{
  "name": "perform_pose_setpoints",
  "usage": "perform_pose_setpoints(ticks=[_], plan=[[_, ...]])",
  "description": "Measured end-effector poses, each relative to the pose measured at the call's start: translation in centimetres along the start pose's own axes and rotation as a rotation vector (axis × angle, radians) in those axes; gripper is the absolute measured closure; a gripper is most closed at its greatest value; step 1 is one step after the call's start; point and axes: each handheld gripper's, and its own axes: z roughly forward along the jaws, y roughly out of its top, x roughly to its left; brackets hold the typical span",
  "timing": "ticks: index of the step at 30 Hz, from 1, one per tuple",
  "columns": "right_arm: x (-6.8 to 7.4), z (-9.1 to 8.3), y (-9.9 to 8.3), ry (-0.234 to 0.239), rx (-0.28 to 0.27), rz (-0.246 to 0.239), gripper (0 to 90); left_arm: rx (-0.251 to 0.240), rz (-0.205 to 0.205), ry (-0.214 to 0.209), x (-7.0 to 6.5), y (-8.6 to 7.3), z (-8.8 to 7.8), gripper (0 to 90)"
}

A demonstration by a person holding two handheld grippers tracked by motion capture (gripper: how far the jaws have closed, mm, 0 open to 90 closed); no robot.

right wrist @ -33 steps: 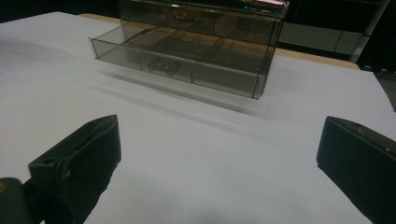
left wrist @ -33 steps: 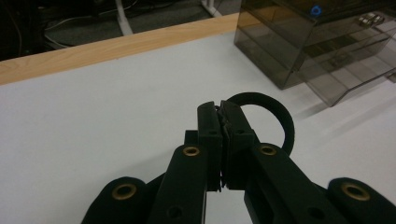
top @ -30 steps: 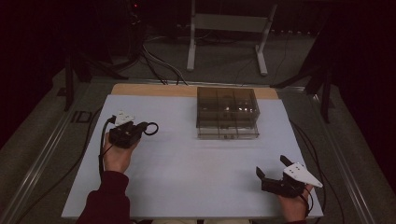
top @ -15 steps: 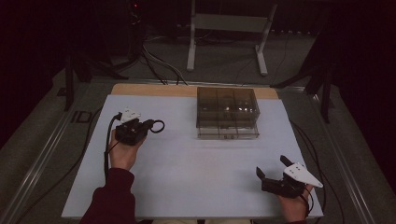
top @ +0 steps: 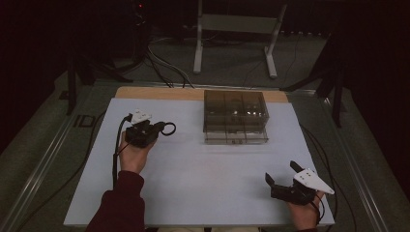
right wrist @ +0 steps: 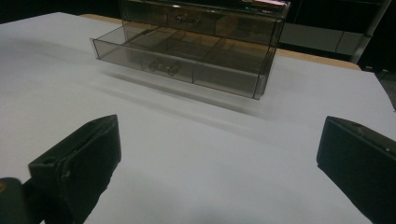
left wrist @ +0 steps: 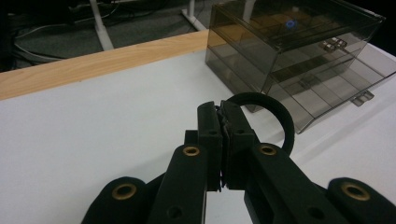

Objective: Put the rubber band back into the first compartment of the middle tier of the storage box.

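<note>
Left gripper (top: 155, 128) moved farther and right toward the box (top: 235, 116), pinching a black ring (top: 168, 128), right gripper (top: 280, 175) near, jaws wide apart, holding nothing.

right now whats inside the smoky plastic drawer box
The drawer box holds a few small pale items in its upper compartments, too blurred to identify. Its bottom drawer is pulled out and looks empty. The tinted walls hide the deeper corners.

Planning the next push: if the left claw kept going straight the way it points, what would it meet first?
Probably the smoky transparent plastic drawer box. The left claw, shut on a black rubber ring, points toward its near corner across bare white tabletop; depth is unclear.
</note>
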Motion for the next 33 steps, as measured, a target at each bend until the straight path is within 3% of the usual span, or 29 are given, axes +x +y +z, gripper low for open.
perform_pose_setpoints(ticks=[33], plan=[[0.0, 0.1, 0.0, 0.004, 0.001, -0.001, 0.2, -0.011, 0.007, -0.027, -1.1, 1.1, 1.9, 89.2]])
